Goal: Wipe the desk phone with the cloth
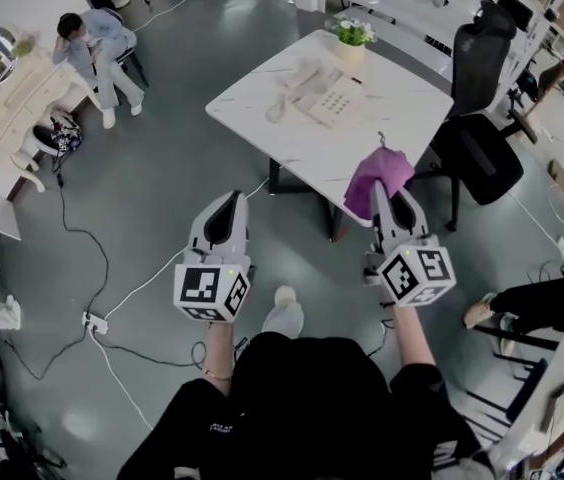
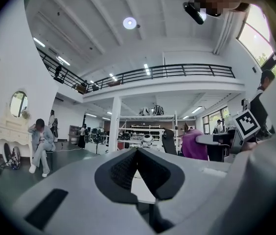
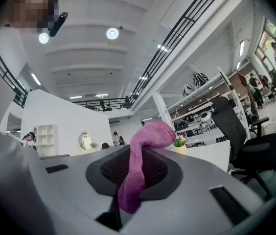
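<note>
The white desk phone [image 1: 319,94] lies on the white table [image 1: 410,100], its handset on the left side. Both grippers hang in the air short of the table's near edge, apart from the phone. My right gripper [image 1: 390,196] is shut on the purple cloth [image 1: 382,174], which sticks up past the fingertips. In the right gripper view the cloth [image 3: 145,138] runs between the pads of the right gripper [image 3: 137,155] and droops down. My left gripper [image 1: 228,208] is to the left over the floor. In its own view the left gripper [image 2: 137,152] is shut with nothing in it.
A small potted plant [image 1: 352,38] stands at the table's far edge. Black office chairs [image 1: 484,150] stand to the table's right. Cables and a power strip [image 1: 94,322] lie on the floor at the left. A person [image 1: 97,48] sits by a dressing table [image 1: 17,93].
</note>
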A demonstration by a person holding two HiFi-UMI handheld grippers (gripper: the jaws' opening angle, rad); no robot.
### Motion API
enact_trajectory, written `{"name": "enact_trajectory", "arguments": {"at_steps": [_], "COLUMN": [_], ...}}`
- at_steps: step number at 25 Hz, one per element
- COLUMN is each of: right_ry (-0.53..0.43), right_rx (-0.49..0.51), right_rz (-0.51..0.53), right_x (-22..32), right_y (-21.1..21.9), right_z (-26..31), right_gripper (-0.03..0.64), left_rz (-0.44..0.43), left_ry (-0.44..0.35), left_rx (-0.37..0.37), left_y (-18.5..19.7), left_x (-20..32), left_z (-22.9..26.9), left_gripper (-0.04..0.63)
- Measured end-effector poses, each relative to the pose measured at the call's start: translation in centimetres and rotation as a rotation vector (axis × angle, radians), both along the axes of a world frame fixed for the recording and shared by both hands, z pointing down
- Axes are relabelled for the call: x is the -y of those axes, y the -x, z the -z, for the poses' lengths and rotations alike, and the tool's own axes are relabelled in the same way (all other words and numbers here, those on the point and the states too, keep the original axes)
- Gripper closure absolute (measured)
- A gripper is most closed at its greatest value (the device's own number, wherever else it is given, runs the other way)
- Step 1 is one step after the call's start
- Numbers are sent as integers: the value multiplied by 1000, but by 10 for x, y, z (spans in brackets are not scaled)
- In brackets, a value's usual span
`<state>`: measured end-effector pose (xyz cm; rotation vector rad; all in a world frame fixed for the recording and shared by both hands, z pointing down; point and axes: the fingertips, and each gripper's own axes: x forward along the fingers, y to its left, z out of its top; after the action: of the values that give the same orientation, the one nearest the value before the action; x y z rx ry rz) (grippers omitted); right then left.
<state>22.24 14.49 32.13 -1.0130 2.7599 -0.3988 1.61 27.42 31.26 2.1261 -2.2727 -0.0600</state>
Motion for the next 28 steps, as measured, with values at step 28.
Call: {"name": "enact_trajectory", "arguments": {"at_steps": [28], "right_ry": [53], "right_rx": [-80], "right_rz": [-181], "right_x": [150], "right_y": [122], "right_z": [-31], "right_gripper": [577], "left_rz": [-186], "left_ry": [52], "left_rx": [-86], "left_y": [116], "left_x": [173], "left_z": [-47], "left_gripper": [598]}}
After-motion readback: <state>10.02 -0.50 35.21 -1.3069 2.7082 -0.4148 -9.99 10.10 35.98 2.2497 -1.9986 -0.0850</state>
